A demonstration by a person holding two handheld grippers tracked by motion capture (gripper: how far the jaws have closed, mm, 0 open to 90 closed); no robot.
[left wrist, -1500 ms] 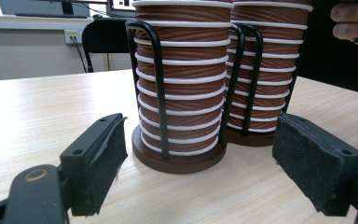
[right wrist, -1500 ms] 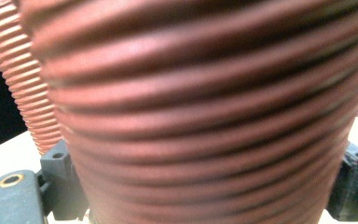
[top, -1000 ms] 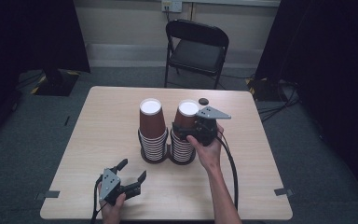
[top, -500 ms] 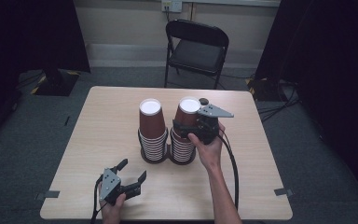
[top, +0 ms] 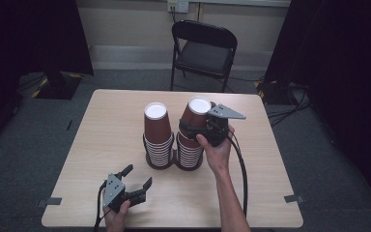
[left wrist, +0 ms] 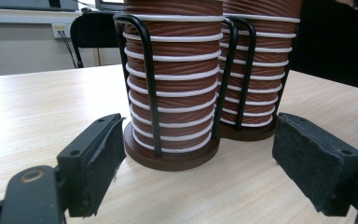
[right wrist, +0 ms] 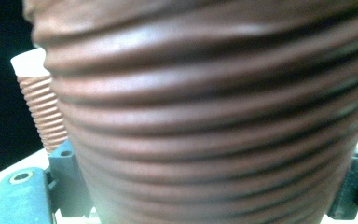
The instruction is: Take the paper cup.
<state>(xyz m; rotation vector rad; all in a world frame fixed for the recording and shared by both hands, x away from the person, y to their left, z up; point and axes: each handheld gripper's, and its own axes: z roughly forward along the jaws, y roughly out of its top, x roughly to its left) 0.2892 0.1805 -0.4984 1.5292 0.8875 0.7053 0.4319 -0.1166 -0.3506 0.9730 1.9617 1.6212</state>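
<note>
We log two cup stacks (top: 174,137) side by side mid-desk (top: 96,140) — chair (top: 204,48) behind, left hand-held gripper (top: 136,182) before them.

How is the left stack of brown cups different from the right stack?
The left cup stack stands untouched; the right cup stack has the right gripper closing around its top cup. In the high view the left stack's top cup sits straight and lower, while the right stack's top cup leans and stands higher. The open left gripper rests on the table nearer the left stack. Both stacks are ribbed brown, upside-down cups in black wire holders.
</note>
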